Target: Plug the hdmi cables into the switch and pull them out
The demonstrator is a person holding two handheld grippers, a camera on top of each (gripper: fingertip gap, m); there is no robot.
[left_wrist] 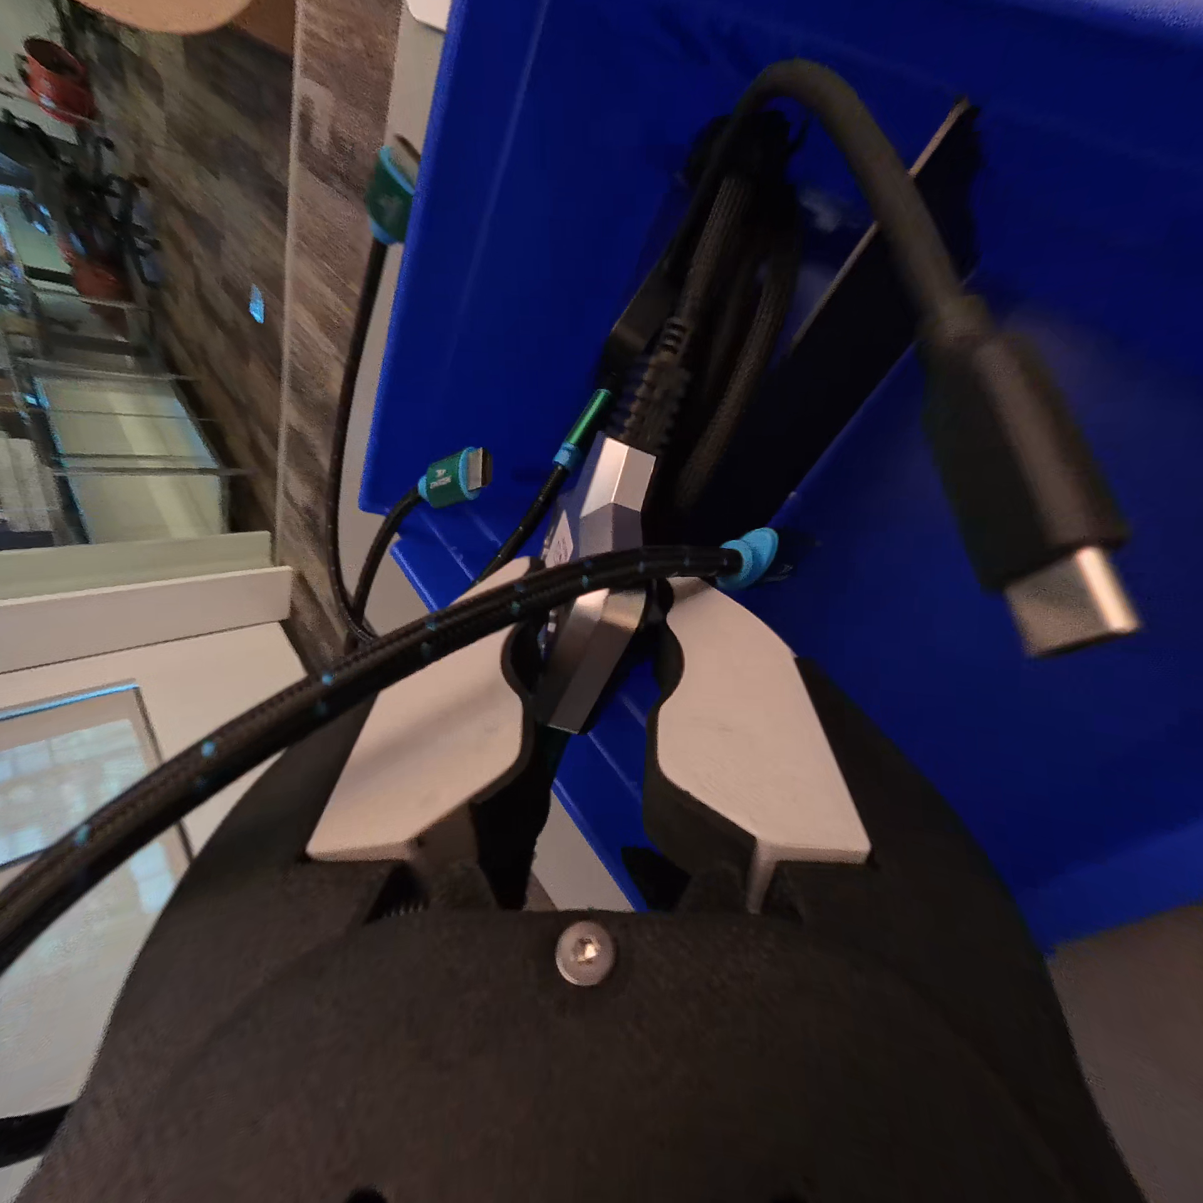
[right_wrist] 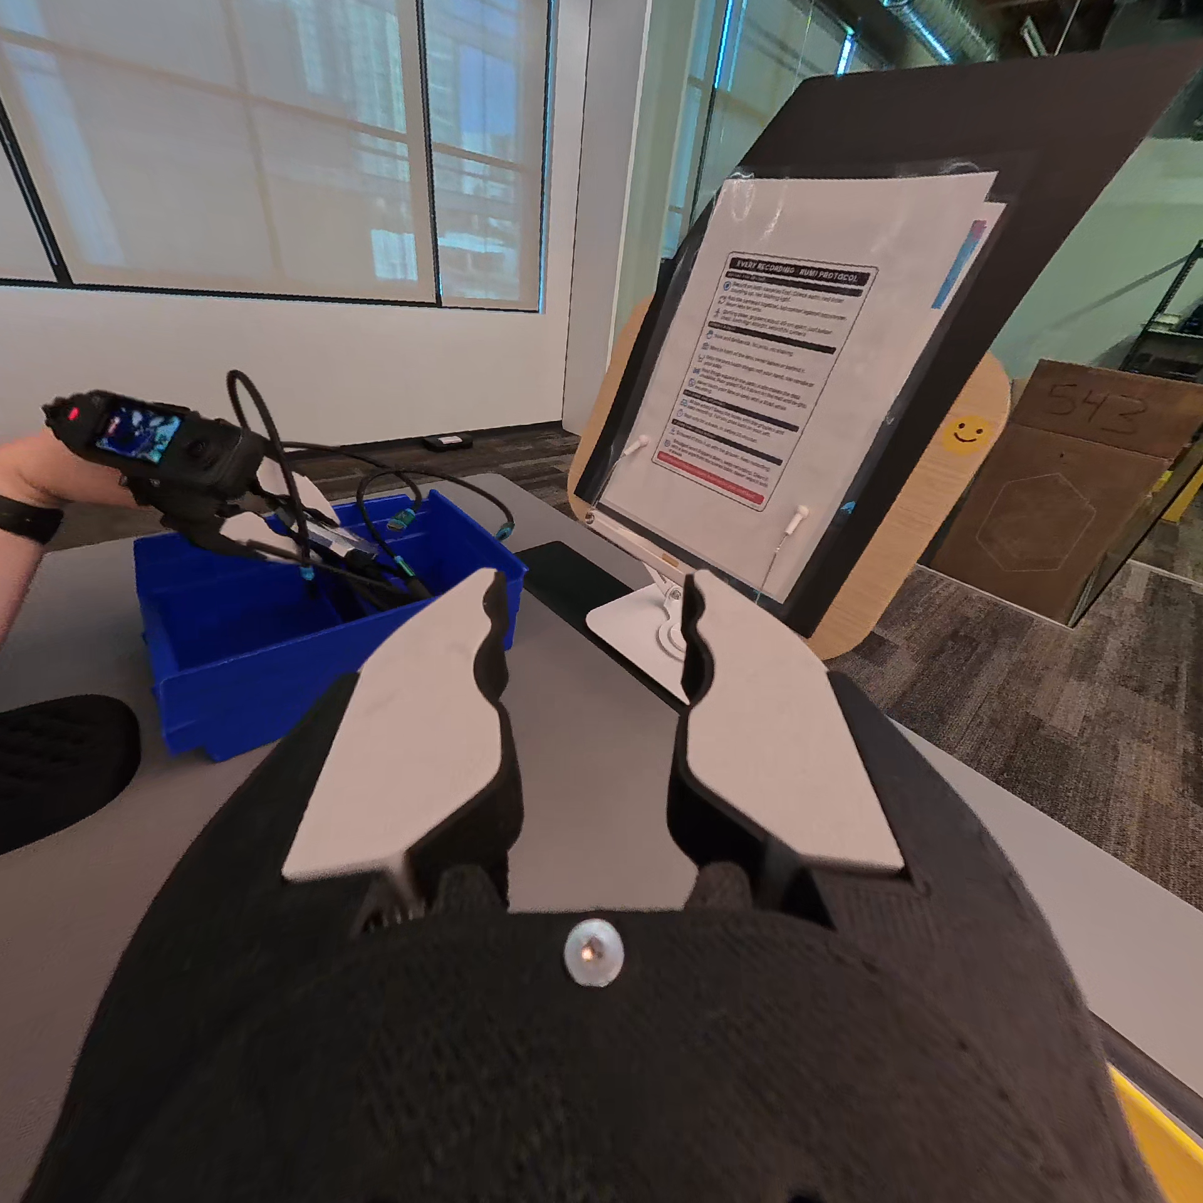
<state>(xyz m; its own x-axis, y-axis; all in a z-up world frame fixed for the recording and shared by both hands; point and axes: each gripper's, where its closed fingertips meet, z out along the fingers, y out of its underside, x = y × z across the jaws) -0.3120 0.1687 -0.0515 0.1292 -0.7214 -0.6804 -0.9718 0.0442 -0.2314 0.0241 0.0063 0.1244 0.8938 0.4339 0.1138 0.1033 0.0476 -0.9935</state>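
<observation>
The left gripper has its jaws clamped on the silver switch above the blue bin, long axis pointing toward twelve o'clock. The right gripper hangs over the worktop, jaws apart and empty; the loose cable plugs lie toward its ten o'clock, well apart.

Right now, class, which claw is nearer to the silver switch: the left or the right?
Left. The left claw is shut on the silver switch, holding it over the blue bin. The right claw is open and empty, hovering over the table beside the bin.
</observation>
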